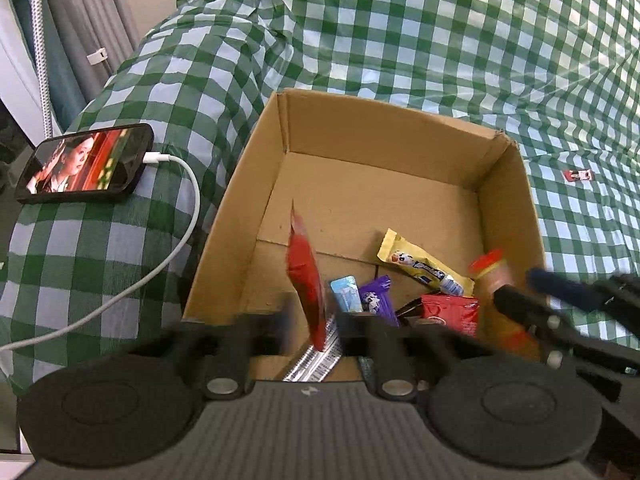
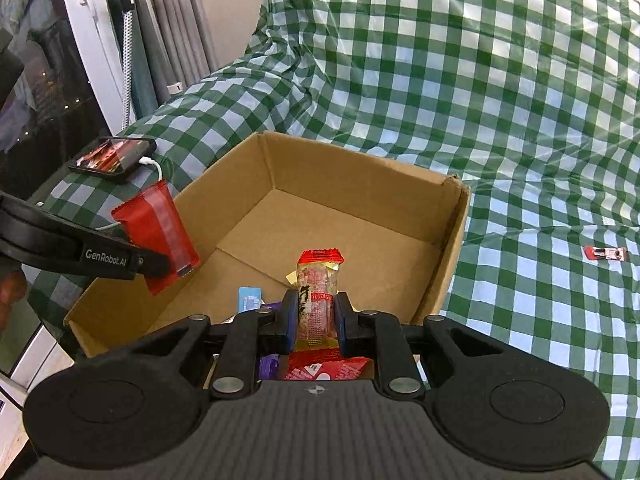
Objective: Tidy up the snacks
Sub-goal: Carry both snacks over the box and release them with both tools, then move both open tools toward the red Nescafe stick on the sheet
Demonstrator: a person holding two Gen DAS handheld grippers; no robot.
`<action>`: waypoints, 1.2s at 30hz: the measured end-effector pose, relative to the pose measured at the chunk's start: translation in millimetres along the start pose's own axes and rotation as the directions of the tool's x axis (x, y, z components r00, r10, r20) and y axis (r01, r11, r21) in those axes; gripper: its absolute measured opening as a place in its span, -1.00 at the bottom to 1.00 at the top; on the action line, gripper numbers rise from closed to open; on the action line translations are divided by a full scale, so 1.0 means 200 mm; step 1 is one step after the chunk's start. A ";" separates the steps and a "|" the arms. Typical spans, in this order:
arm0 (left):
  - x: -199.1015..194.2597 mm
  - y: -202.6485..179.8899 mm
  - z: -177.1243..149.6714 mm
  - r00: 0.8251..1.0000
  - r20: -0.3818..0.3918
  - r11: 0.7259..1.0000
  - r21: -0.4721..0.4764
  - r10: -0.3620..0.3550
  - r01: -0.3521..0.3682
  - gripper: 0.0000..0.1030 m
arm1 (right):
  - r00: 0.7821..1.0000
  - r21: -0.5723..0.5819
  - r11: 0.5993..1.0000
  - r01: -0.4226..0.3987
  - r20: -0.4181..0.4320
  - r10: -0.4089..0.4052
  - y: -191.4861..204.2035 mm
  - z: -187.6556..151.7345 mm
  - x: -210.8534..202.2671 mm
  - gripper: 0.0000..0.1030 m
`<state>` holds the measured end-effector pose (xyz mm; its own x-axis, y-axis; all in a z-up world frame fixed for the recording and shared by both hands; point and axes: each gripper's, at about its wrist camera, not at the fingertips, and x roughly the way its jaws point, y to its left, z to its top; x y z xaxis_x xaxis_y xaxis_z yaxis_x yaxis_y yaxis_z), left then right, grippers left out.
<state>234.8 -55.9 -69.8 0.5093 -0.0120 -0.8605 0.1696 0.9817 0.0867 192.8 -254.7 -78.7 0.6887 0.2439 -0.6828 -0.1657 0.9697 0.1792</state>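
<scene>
An open cardboard box [image 1: 504, 184] [image 2: 360, 184] sits on a green checked cloth. My left gripper [image 1: 316, 312] hangs over its near left part, open. A thin red packet [image 1: 306, 276] [image 2: 160, 232] stands edge-on and blurred between the spread fingers, clear of both pads. My right gripper [image 2: 316, 304] [image 1: 532, 288] is over the box's near right part. Its pads touch both sides of an upright snack bar [image 2: 318, 292] [image 1: 494, 276] with a red top and a clear middle. On the box floor lie a yellow bar [image 1: 420, 264], a purple sweet [image 1: 376, 296], a blue one [image 1: 346, 292] and a red pouch [image 1: 452, 312].
A phone [image 1: 84, 164] [image 2: 114, 158] with its screen lit lies left of the box, and a white cable [image 1: 176, 248] curves from it toward the box's left wall. One small red candy [image 1: 578, 175] [image 2: 606, 254] lies on the cloth [image 1: 440, 40] to the right. Curtains and a window frame stand at far left.
</scene>
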 end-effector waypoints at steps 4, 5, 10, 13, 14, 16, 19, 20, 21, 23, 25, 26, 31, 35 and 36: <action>-0.09 -0.01 0.00 0.994 0.099 0.999 0.007 0.036 -0.037 0.99 | 0.997 -0.007 0.999 0.039 0.070 -0.038 -0.01 0.01 -0.06 0.77; -0.10 -0.03 0.01 0.995 0.098 0.999 0.025 0.036 -0.038 0.99 | 0.997 -0.022 0.999 0.043 0.070 -0.041 -0.02 0.00 -0.08 0.77; -0.21 -0.16 0.02 0.989 0.135 0.995 0.089 -0.055 0.043 0.99 | 0.983 0.035 0.988 0.152 0.102 -0.155 -0.17 -0.07 -0.23 0.98; -0.24 -0.37 0.07 0.982 0.147 0.981 0.172 -0.119 0.093 0.99 | 0.946 0.114 0.951 0.287 0.123 -0.301 -0.39 -0.15 -0.34 0.99; -0.25 -0.45 0.08 0.978 0.152 0.973 0.203 -0.146 0.114 0.99 | 0.930 0.145 0.932 0.331 0.113 -0.349 -0.47 -0.17 -0.36 0.99; -0.22 -0.68 0.14 0.965 0.150 0.944 0.287 -0.215 0.166 0.99 | 0.889 0.226 0.879 0.421 0.092 -0.449 -0.67 -0.21 -0.39 0.99; -0.09 -1.07 0.23 0.952 0.115 0.900 0.375 -0.284 0.223 0.99 | 0.820 0.313 0.791 0.525 0.061 -0.569 -1.00 -0.28 -0.37 0.99; -0.03 -1.19 0.25 0.948 0.095 0.886 0.395 -0.302 0.243 0.99 | 0.806 0.330 0.771 0.545 0.047 -0.590 -1.10 -0.32 -0.35 0.99; 0.07 -1.33 0.27 0.947 0.069 0.870 0.419 -0.314 0.258 0.99 | 0.799 0.347 0.757 0.554 0.033 -0.601 -1.20 -0.36 -0.33 0.99; 0.24 -1.53 0.30 0.952 0.036 0.859 0.444 -0.303 0.257 0.99 | 0.786 0.387 0.724 0.570 -0.001 -0.618 -1.40 -0.42 -0.25 0.99; 0.47 -1.70 0.31 0.966 0.031 0.862 0.459 -0.257 0.215 0.99 | 0.782 0.430 0.697 0.573 -0.032 -0.623 -1.58 -0.48 -0.17 0.99; 0.57 -1.76 0.31 0.972 0.037 0.865 0.465 -0.232 0.188 0.99 | 0.776 0.452 0.679 0.578 -0.046 -0.630 -1.66 -0.51 -0.11 0.99; 1.03 -1.91 0.41 0.989 0.055 0.896 0.432 -0.138 0.101 0.99 | 0.751 0.470 0.651 0.596 -0.040 -0.659 -1.91 -0.57 0.21 0.99; 1.18 -1.80 0.48 0.966 0.083 0.934 0.287 -0.243 0.211 1.00 | 0.720 0.404 0.654 0.640 -0.017 -0.694 -1.95 -0.56 0.42 0.99; 1.19 -1.79 0.47 0.960 0.124 0.940 0.269 -0.250 0.210 1.00 | 0.717 0.392 0.655 0.646 -0.019 -0.696 -1.95 -0.54 0.43 0.99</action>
<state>375.6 -427.6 -259.0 0.5512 -0.2802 -0.7859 0.4930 0.8693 0.0358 239.5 -611.0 -283.6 0.5957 -0.5003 -0.6283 0.6134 0.7884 -0.0462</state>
